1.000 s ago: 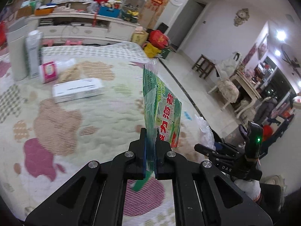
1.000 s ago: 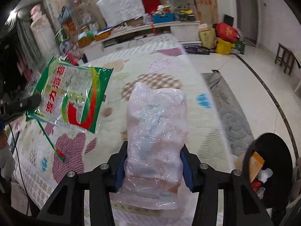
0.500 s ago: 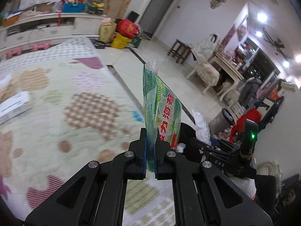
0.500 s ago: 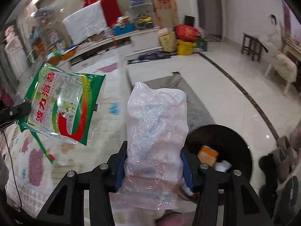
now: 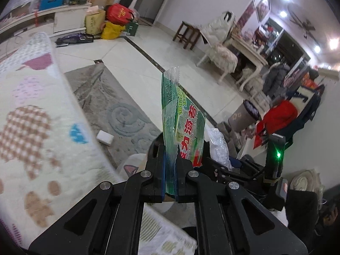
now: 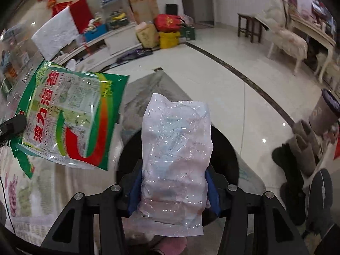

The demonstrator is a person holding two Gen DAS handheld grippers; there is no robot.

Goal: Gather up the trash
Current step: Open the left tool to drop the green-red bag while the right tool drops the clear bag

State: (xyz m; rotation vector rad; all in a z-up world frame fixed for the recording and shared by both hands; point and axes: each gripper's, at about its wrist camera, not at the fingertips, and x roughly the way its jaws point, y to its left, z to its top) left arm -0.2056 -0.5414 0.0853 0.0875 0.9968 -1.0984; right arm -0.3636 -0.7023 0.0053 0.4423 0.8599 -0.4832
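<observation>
My left gripper [image 5: 171,170] is shut on a green snack wrapper [image 5: 180,119], held upright and edge-on; the wrapper also shows in the right wrist view [image 6: 68,116] at the left. My right gripper [image 6: 173,188] is shut on a crumpled clear plastic bag [image 6: 176,153], which also shows in the left wrist view [image 5: 218,146]. A black round trash bin [image 6: 223,146] sits on the floor directly below and behind the clear bag. Its rim shows in the left wrist view [image 5: 154,146] just beyond my fingers.
A quilted patterned bed cover [image 5: 31,138] fills the left. A grey rug [image 5: 110,97] with a small white box [image 5: 105,137] lies on the tiled floor. Boots [image 6: 301,153] and a grey stool [image 6: 325,112] stand at the right. Bags [image 6: 167,24] and a shelf lie far back.
Both grippers have swung right, away from the bed and over the floor. The black bin now sits directly under the clear bag. Both grips are unchanged.
</observation>
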